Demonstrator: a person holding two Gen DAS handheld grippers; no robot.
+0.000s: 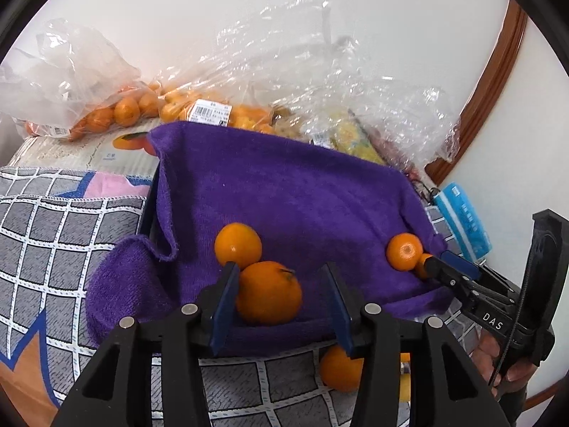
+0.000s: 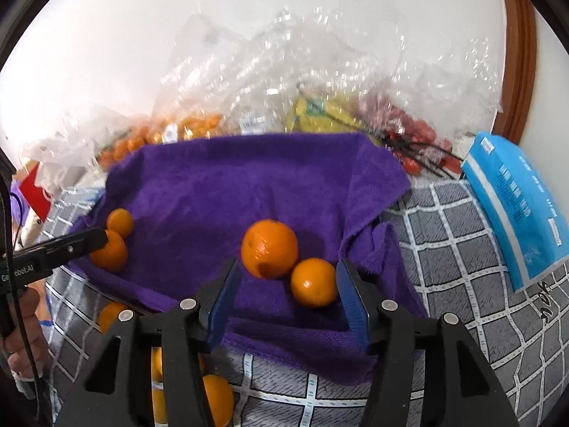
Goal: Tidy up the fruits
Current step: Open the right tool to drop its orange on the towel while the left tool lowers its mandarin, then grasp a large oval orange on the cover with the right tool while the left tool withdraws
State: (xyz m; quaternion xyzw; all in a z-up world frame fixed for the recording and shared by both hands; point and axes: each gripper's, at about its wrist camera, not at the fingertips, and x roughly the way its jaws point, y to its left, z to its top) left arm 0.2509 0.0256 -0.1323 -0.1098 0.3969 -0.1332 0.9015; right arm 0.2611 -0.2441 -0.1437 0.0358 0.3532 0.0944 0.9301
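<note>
A purple towel lines a shallow box, with loose oranges on it. In the left wrist view my left gripper stands open around a large orange. Its left pad is against the fruit and its right pad stands clear; a smaller orange sits just behind. My right gripper is open over the towel. A small orange lies beside its right finger and a bigger orange just past the tips. The right gripper also shows at the towel's right edge by a small orange.
Clear plastic bags of oranges and other fruit pile along the wall behind the towel. A blue tissue pack lies at the right. Loose oranges rest on the grey checked cloth in front. A person's hand holds the right gripper.
</note>
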